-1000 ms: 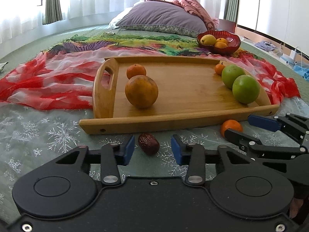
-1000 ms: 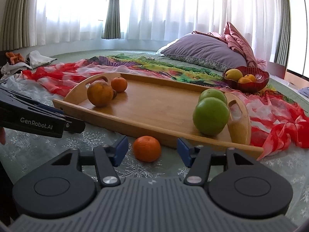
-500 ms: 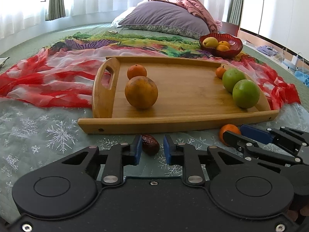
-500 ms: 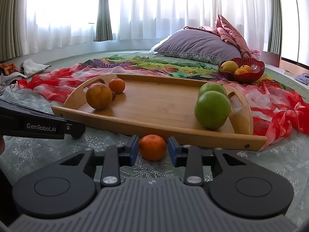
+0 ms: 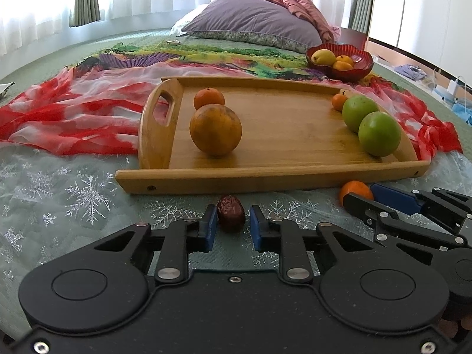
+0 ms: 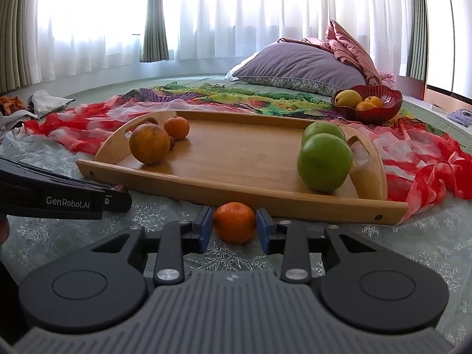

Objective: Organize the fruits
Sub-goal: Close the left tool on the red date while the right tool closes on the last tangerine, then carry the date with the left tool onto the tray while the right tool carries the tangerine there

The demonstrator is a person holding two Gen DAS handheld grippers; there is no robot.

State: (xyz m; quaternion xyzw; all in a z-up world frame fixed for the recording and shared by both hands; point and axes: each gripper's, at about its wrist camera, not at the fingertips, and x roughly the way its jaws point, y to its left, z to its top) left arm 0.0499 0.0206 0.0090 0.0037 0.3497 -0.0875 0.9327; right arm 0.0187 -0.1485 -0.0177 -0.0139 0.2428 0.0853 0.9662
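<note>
A wooden tray [image 5: 283, 177] lies on the bed with a large orange [image 5: 215, 129], a small tangerine [image 5: 209, 97], another small one [image 5: 338, 101] and two green apples [image 5: 379, 133] on it. My left gripper [image 5: 231, 224] has closed around a dark red date [image 5: 231, 212] lying on the cloth before the tray. My right gripper [image 6: 234, 225] has closed around a tangerine [image 6: 234, 221] on the cloth; it also shows in the left wrist view [image 5: 355, 191]. The tray [image 6: 236, 188], orange [image 6: 149, 143] and apples [image 6: 324, 162] show in the right wrist view too.
A red bowl [image 5: 339, 72] with yellow fruit stands behind the tray. A red and white scarf [image 5: 73, 118] lies crumpled left and right of the tray. A purple pillow [image 5: 253, 26] is at the back. The left gripper body [image 6: 53, 197] sits left of my right gripper.
Both grippers have narrowed from wide open, the left onto the date, the right onto the tangerine. Both fruits remain on the cloth.
</note>
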